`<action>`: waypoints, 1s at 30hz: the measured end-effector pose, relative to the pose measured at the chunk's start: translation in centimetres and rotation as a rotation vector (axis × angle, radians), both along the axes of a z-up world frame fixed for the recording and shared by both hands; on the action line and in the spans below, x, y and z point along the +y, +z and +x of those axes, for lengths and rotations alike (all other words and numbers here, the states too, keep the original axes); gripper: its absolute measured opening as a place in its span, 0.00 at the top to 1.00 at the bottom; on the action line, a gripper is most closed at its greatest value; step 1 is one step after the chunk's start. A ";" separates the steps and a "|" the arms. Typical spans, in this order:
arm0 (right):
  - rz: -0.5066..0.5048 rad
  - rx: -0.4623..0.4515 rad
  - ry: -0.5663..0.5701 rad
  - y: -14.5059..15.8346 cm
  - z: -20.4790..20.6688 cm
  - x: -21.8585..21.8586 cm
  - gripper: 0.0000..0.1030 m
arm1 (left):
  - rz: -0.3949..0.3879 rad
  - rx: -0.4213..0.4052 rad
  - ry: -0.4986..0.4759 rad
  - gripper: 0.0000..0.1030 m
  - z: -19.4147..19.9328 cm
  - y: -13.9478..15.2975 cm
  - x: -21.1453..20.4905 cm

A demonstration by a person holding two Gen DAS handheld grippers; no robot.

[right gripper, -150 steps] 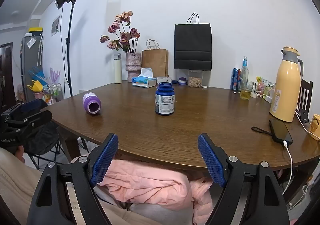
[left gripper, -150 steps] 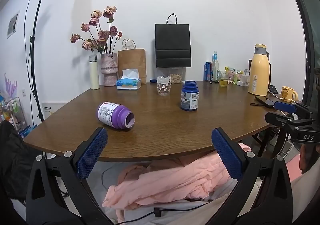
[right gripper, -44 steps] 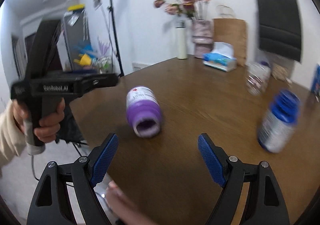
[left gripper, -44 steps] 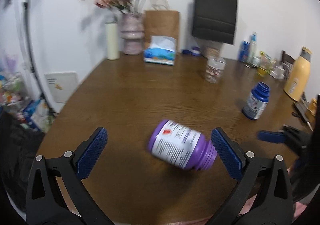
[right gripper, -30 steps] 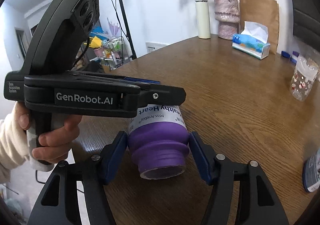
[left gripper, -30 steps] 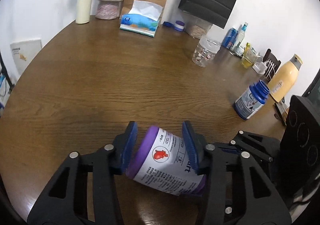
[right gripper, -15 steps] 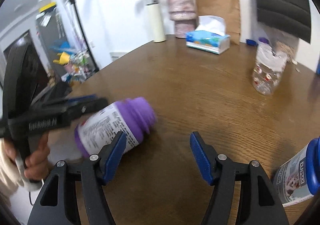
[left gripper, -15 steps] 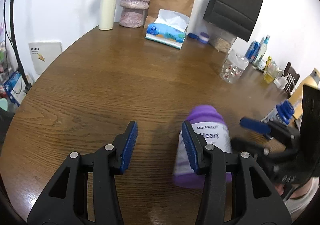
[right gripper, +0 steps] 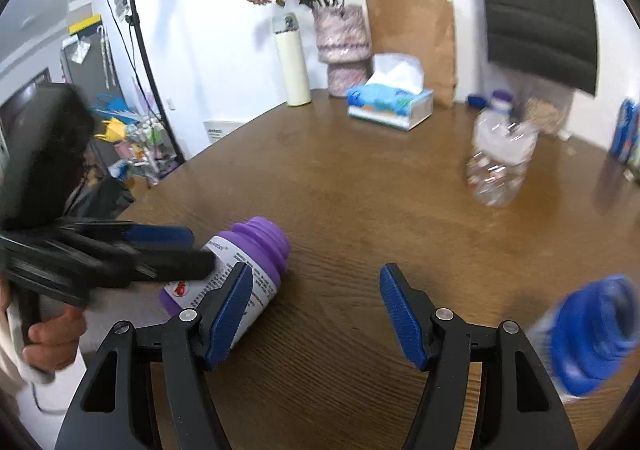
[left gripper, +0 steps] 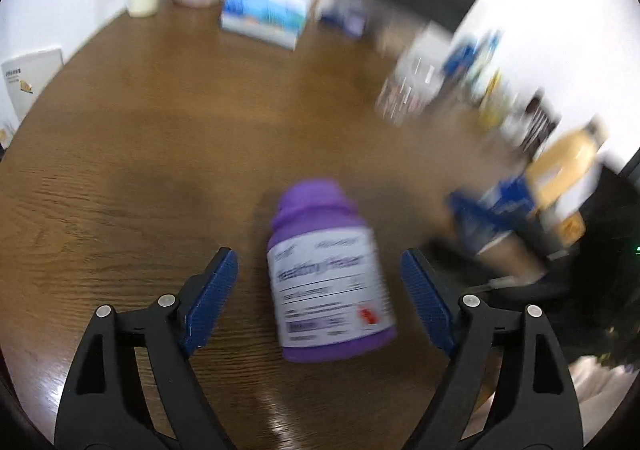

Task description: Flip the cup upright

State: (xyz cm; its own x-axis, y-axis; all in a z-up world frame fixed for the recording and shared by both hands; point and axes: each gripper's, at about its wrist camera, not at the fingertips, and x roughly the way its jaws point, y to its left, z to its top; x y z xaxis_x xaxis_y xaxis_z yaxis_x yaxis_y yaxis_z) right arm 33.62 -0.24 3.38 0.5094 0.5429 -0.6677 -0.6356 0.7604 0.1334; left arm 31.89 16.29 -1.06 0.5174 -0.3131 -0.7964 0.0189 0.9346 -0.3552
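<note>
Purple cup (left gripper: 328,274) upright-ish, L gripper (left gripper: 320,298) spread wide

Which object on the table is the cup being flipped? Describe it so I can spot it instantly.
On the brown wooden table, look near the front edge, between the left claw pads. The purple bottle with a white label stands there; the only purple container, unlike the blue bottle.

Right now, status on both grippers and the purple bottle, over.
Left gripper open around purple bottle, no contact. Right gripper open, empty. Bottle off its side, neck up, tilted. Blue bottle at right, apart.
</note>
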 end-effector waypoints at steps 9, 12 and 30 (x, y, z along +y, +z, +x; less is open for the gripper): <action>0.036 -0.055 -0.026 3.5 -0.3 -3.2 0.31 | 0.078 -0.002 -0.058 0.42 1.3 -0.1 -2.3; 0.097 -0.025 -0.002 4.3 0.6 -3.9 0.31 | 0.092 -0.198 -0.020 0.42 0.3 3.2 -3.0; 0.543 0.422 0.245 7.5 12.1 -4.5 0.25 | -0.014 -0.696 -0.078 0.42 2.0 8.8 -6.2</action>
State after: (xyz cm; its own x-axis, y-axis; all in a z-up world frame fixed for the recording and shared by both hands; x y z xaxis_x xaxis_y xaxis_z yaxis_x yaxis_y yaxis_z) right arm 45.73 -4.71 10.88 0.0895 0.9187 -0.3848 -0.5902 0.3601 0.7225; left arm 33.90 10.11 7.79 0.8814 -0.3777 -0.2836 0.3131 0.9168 -0.2479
